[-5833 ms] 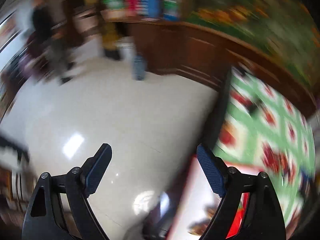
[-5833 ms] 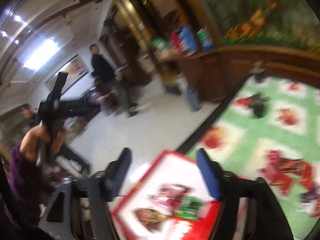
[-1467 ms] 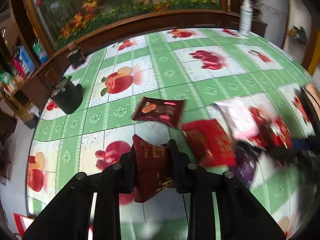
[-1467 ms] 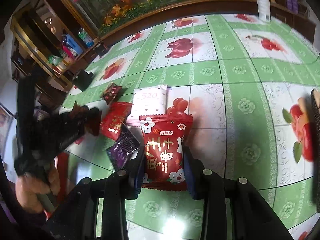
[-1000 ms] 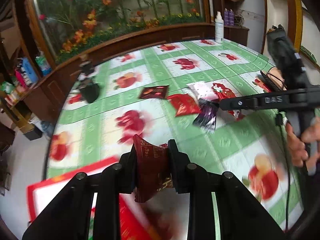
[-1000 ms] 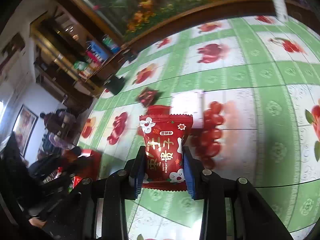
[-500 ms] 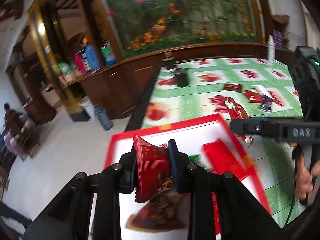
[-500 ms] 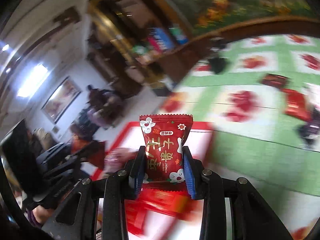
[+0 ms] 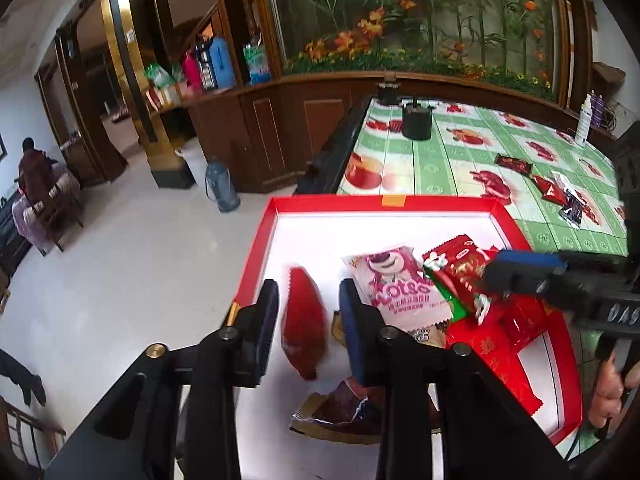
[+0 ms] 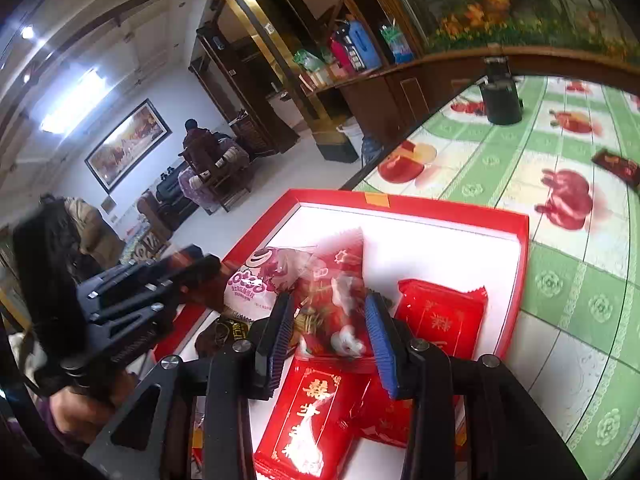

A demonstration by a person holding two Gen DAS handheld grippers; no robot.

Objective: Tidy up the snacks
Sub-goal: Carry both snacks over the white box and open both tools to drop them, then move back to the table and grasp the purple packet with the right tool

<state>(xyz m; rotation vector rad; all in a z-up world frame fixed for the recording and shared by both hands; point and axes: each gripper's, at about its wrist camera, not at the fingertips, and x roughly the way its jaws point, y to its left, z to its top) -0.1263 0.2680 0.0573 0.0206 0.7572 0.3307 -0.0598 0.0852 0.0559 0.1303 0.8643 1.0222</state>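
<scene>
Snacks in red tray (image 9: 256, 248): dark red packet (image 9: 303, 320) between just-opening left gripper (image 9: 308, 312) jaws, pink pouch (image 9: 396, 288) at three o'clock; red packet (image 10: 334, 312) blurred between parting right gripper (image 10: 330, 332) jaws.

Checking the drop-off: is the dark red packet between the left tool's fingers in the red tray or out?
In: the dark red packet shows against the red tray's white floor.

A glossy pale floor (image 9: 132, 264) runs past dark wooden cabinets (image 9: 264, 136); a gold-trimmed pillar (image 9: 128, 64) rises beside them; a framed painting (image 10: 126, 144) hangs on the white wall; flowers (image 9: 420, 20) fill the glazed planter behind; ceiling lights (image 10: 68, 104) glare.
</scene>
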